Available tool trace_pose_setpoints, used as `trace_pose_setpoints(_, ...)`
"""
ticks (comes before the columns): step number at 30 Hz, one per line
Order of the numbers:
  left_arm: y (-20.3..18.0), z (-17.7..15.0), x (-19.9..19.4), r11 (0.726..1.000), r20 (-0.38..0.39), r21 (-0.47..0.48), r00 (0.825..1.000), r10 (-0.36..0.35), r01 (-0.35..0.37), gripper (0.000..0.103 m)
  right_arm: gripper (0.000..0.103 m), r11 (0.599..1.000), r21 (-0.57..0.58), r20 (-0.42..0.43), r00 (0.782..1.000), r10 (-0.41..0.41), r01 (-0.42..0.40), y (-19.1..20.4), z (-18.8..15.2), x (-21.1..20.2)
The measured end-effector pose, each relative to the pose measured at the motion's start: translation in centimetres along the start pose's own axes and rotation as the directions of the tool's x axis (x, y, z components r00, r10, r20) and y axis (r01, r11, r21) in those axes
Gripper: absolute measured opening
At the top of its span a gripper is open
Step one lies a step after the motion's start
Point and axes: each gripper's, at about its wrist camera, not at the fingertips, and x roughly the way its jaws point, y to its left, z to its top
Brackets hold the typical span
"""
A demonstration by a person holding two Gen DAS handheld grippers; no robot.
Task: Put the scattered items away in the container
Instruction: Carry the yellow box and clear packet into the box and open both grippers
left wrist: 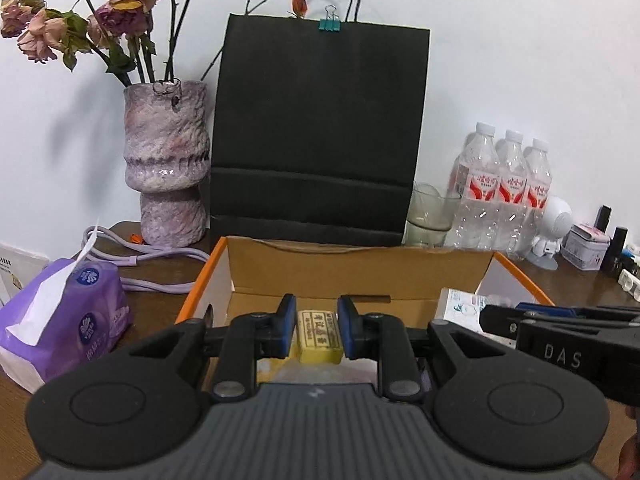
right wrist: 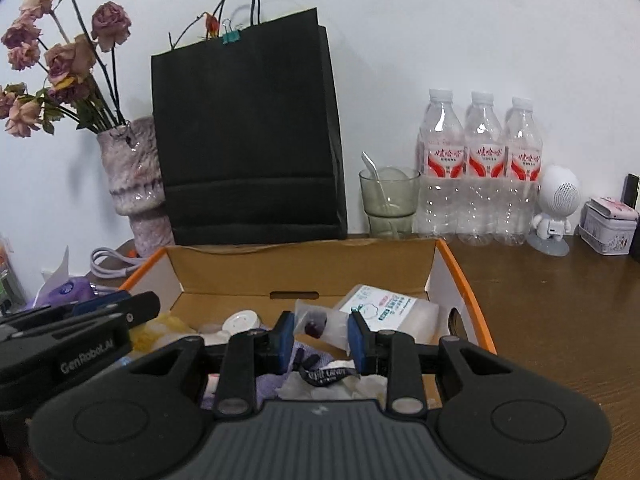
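The left hand-held gripper [left wrist: 316, 330] pinches a small yellow block [left wrist: 318, 336] by its sides, seemingly stiff and light; the right hand-held gripper [right wrist: 320, 338], partly spread, holds nothing above the box [right wrist: 460, 276] at 12 o'clock.

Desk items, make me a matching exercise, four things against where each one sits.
Things:
1. vase
2. glass
3. bottles
4. tin

Places:
A. between the bag and the bottles
B. far right, beyond the white figure
C. left of the bag
D. between the glass and the white figure

Pairs: 1-C, 2-A, 3-D, 4-B
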Motion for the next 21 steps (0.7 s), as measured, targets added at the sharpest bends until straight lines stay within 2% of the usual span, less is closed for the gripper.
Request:
trace_pose_setpoints(3, -0.1, -0.1, 0.1, 1.000, -0.003, 0.004, 1.000, 0.003, -0.003, 0.024, 0.028, 1.000, -0.002, 0.001, 1.000, 0.003, -0.003, 0.0, 0.0, -0.1)
trace_pose_setpoints(4, 0.0, -0.1, 0.2, 1.000, -0.008, 0.001, 1.000, 0.006, -0.006, 0.031, 0.028, 1.000, -0.001, 0.002, 1.000, 0.005, -0.005, 0.0, 0.0, -0.2)
trace_pose_setpoints(5, 0.0, -0.1, 0.2, 1.000, -0.015, 0.000, 1.000, 0.008, -0.008, 0.063, 0.031, 1.000, 0.001, -0.002, 1.000, 0.005, -0.005, 0.0, 0.0, -0.2)
trace_pose_setpoints(6, 0.1, 0.0, 0.3, 1.000, -0.023, -0.004, 0.999, 0.022, -0.022, 0.076, 0.046, 1.000, 0.006, -0.013, 1.000, 0.008, -0.008, 0.0, 0.1, -0.2)
trace_pose_setpoints(7, 0.2, 0.1, 0.2, 0.997, -0.023, -0.013, 0.997, 0.076, -0.076, 0.093, 0.063, 1.000, 0.012, -0.029, 1.000, 0.011, -0.010, 0.0, 0.3, -0.2)
trace_pose_setpoints(8, 0.5, 0.3, 0.1, 0.993, -0.019, -0.015, 0.993, 0.121, -0.121, 0.103, 0.085, 1.000, 0.018, -0.042, 0.999, -0.007, 0.008, -0.1, 0.4, -0.2)
trace_pose_setpoints(9, 0.7, 0.5, -0.1, 0.992, -0.009, -0.017, 0.992, 0.126, -0.126, 0.103, 0.103, 0.999, 0.022, -0.042, 0.998, -0.041, 0.042, -0.3, 0.6, -0.4)
trace_pose_setpoints(10, 1.0, 0.7, -0.4, 0.994, -0.003, -0.022, 0.994, 0.106, -0.106, 0.103, 0.103, 0.998, 0.025, -0.033, 0.998, -0.052, 0.053, -0.5, 0.8, -0.7)
trace_pose_setpoints(12, 1.4, 1.0, -0.7, 0.996, -0.009, -0.044, 0.997, 0.076, -0.077, 0.103, 0.103, 0.999, 0.045, -0.024, 0.999, -0.024, 0.025, -1.1, 1.1, -1.3)
trace_pose_setpoints(15, 1.1, 1.1, -1.1, 0.997, -0.014, -0.034, 0.997, 0.072, -0.072, 0.103, 0.103, 0.997, 0.075, -0.012, 1.000, 0.017, -0.016, -1.6, 1.4, -2.1)
trace_pose_setpoints(21, 0.5, 0.9, -1.3, 0.998, -0.014, -0.009, 0.998, 0.058, -0.058, 0.103, 0.103, 0.998, 0.063, -0.002, 1.000, 0.015, -0.015, -1.3, 1.6, -2.8)
